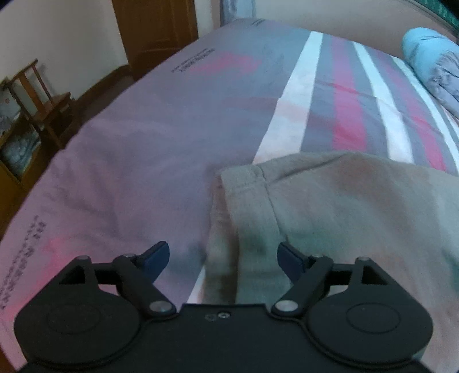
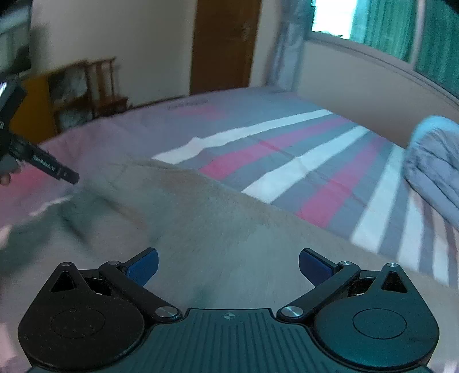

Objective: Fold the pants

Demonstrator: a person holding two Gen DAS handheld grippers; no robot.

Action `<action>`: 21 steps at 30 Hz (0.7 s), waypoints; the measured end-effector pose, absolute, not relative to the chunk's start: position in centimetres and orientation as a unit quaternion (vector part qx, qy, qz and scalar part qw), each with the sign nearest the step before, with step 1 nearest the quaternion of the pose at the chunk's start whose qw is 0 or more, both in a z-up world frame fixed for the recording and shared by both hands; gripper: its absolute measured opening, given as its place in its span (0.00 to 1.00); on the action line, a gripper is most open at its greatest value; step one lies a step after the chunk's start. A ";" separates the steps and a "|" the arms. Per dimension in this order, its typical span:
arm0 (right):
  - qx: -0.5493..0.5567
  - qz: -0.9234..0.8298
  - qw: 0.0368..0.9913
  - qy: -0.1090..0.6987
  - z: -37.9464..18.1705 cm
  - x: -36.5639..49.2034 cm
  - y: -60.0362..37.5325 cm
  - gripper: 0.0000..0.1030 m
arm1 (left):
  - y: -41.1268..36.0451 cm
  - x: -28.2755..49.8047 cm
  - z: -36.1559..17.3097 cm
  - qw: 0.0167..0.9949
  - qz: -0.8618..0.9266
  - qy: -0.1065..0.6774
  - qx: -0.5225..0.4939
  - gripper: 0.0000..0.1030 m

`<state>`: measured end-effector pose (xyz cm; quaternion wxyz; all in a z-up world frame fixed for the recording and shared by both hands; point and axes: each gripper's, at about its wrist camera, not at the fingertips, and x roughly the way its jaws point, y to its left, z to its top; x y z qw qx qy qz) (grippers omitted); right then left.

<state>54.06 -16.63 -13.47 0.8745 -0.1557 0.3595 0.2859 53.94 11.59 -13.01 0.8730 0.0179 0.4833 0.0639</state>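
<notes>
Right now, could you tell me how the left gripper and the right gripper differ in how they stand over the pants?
The left gripper stands over the hemmed edge of the grey-beige pants, with bedsheet under one finger; the right gripper stands over plain cloth in the middle. The left gripper's jaws are set narrower than the right gripper's. Both are open, and neither pinches any fabric.

You have a bed sheet [image 1: 137,160] spread across the whole near area, pink on the left and striped white, grey and red on the right. At the far right lies a bundled light-blue and grey quilt [image 2: 433,163]. On the far left stands a wooden chair [image 1: 43,97], with a brown door [image 2: 226,43] behind and green curtains [image 2: 396,25] at the far-right window.
</notes>
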 end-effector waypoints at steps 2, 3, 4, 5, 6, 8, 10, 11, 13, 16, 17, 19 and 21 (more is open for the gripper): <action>-0.177 0.296 0.865 0.365 -15.1 56.9 -15.5 1.00 | 11.8 55.8 -14.1 0.870 0.073 0.487 0.023 0.74; -0.188 0.296 0.862 0.365 -15.8 58.2 -14.9 1.00 | 12.0 56.8 -14.8 0.868 0.080 0.489 0.029 0.76; -0.198 0.300 0.860 0.363 -16.4 59.5 -14.4 1.00 | 12.1 57.6 -15.4 0.867 0.086 0.490 0.033 0.80; -0.202 0.304 0.857 0.363 -17.0 60.6 -14.0 1.00 | 12.5 58.0 -15.7 0.867 0.091 0.489 0.035 0.82; -0.203 0.309 0.854 0.366 -17.5 61.7 -13.6 1.00 | 12.8 58.6 -16.1 0.868 0.089 0.488 0.028 0.84; -0.204 0.318 0.846 0.377 -18.8 64.1 -12.9 1.00 | 13.1 59.5 -16.9 0.866 0.079 0.494 0.006 0.84; -0.205 0.324 0.841 0.382 -19.8 66.2 -12.5 1.00 | 13.2 60.0 -17.8 0.862 0.062 0.503 -0.013 0.80; -0.202 0.326 0.840 0.384 -20.3 67.2 -12.3 1.00 | 13.2 60.1 -18.1 0.862 0.053 0.504 -0.016 0.77; -0.197 0.334 0.834 0.391 -21.2 68.6 -11.9 1.00 | 12.7 59.9 -17.9 0.865 0.032 0.501 -0.017 0.50; -0.228 0.331 0.814 0.420 -23.3 69.6 -11.1 1.00 | 12.1 59.7 -17.3 0.867 0.031 0.497 0.003 0.36; -0.226 0.333 0.808 0.431 -23.8 69.6 -11.2 0.92 | 11.8 59.5 -17.2 0.869 0.036 0.493 0.013 0.33; -0.178 0.355 0.799 0.452 -23.8 69.7 -12.0 0.57 | 11.4 59.3 -17.0 0.872 0.042 0.487 0.017 0.22; -0.183 0.347 0.802 0.450 -23.4 69.1 -12.2 0.25 | 11.2 58.6 -16.2 0.877 0.049 0.477 0.025 0.10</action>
